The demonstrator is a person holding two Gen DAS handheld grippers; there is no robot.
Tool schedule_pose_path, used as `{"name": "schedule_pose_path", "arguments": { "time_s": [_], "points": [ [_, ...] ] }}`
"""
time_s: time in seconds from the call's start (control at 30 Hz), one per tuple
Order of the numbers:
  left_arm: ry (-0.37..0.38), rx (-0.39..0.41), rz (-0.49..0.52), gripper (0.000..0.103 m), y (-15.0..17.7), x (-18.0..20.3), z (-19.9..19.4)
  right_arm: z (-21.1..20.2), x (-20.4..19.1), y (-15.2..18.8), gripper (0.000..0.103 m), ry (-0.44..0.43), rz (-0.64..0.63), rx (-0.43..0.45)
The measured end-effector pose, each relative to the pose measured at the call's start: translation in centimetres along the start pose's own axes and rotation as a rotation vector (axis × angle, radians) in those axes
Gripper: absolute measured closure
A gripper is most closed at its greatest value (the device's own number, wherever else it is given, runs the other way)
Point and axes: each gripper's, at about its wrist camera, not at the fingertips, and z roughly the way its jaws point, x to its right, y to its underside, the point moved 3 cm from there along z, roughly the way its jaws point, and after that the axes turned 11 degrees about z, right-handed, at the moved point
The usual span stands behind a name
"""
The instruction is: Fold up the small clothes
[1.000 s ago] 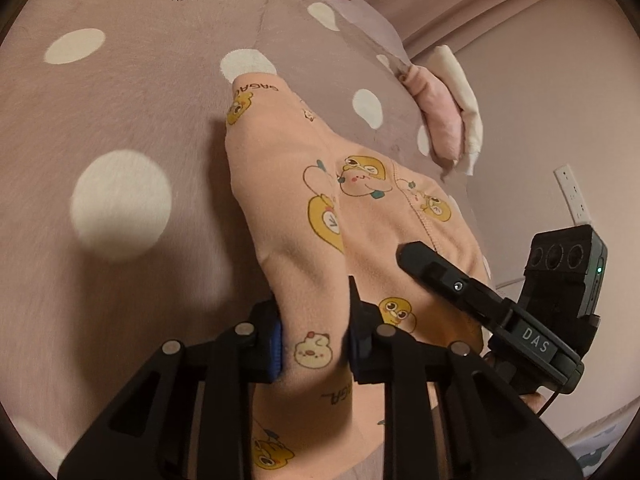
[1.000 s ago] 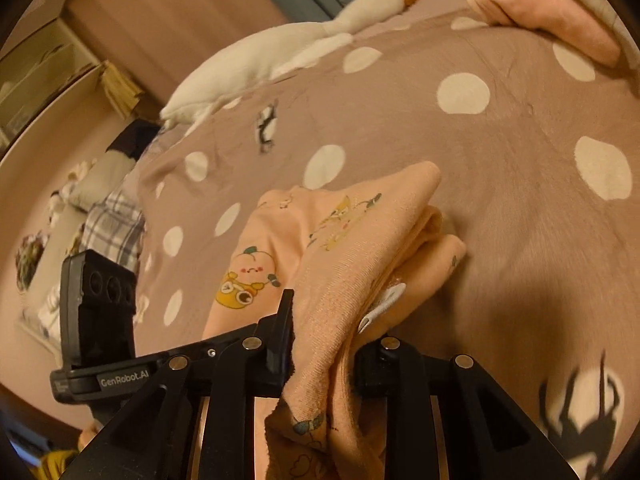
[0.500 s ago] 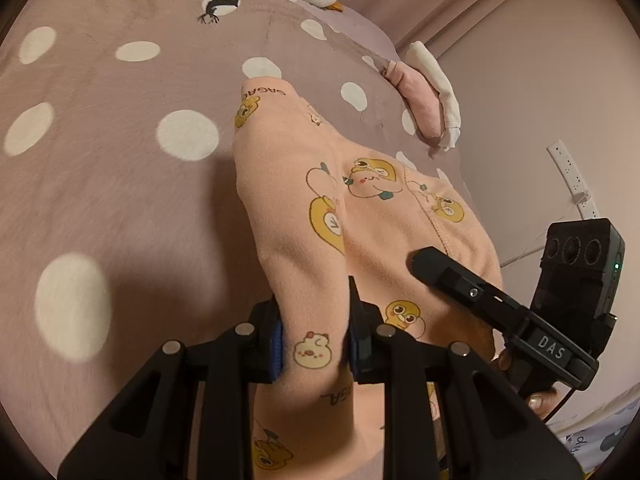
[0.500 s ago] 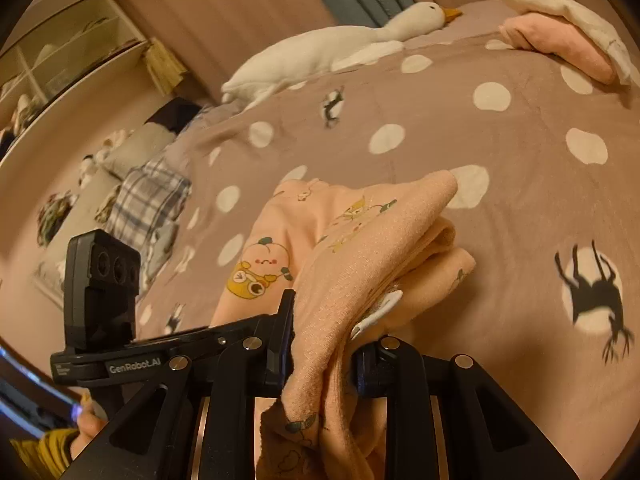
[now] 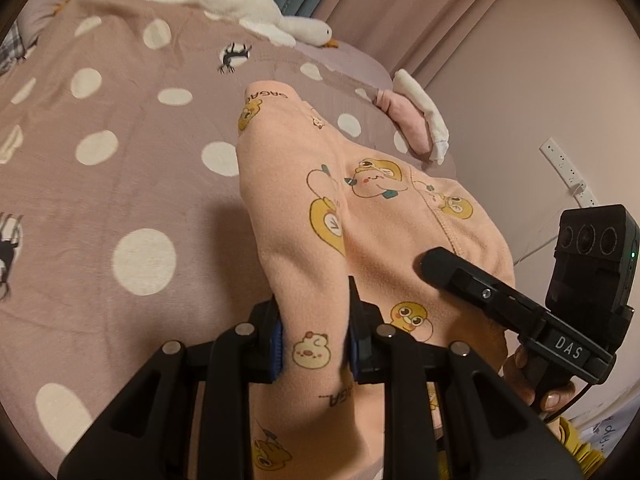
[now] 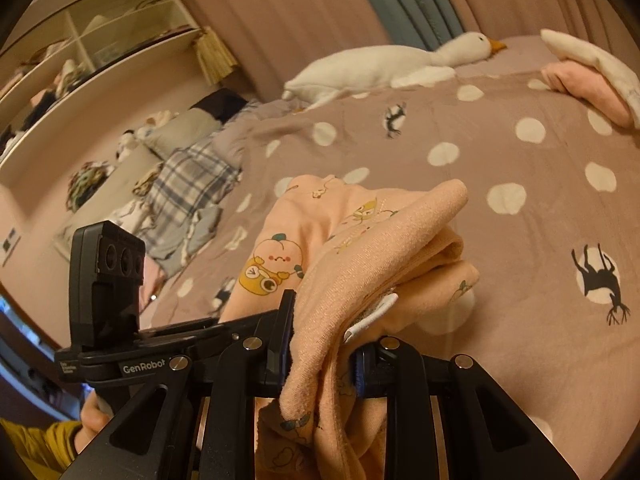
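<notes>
A small peach garment (image 5: 360,208) printed with cartoon ducks hangs above the polka-dot bedspread (image 5: 120,184). My left gripper (image 5: 314,346) is shut on one bunched edge of it. My right gripper (image 6: 320,356) is shut on the other edge, where the cloth (image 6: 360,248) is folded over in layers with a white label showing. The right gripper (image 5: 500,300) also shows at the right of the left wrist view, and the left gripper (image 6: 120,320) at the left of the right wrist view. The garment's far end droops toward the bed.
A white goose plush (image 5: 240,4) lies at the bed's far side. Folded pink and white clothes (image 6: 588,76) are stacked near the bed's edge by the wall. A plaid cloth (image 6: 192,176) and shelves (image 6: 80,52) lie beyond the bed.
Both grippers have risen with the garment, lifting it away from the bedspread. More of the bed and room now shows. Both stay shut on the cloth.
</notes>
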Motion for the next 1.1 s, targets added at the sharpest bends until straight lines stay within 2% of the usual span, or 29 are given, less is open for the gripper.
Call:
{"name": "schedule_pose_path", "arguments": {
  "time_s": [0.53,1.1],
  "points": [
    [-0.083,0.130,0.012,0.080,-0.3,-1.0,-6.7,-0.2,-5.5,-0.5,0.078,-0.072,-0.128,0.023],
    [-0.117,0.171,0.022,0.079,-1.7,-2.1,-8.2,0.6,-7.4,-1.6,0.078,-0.099,-0.179,0.035]
  ]
}}
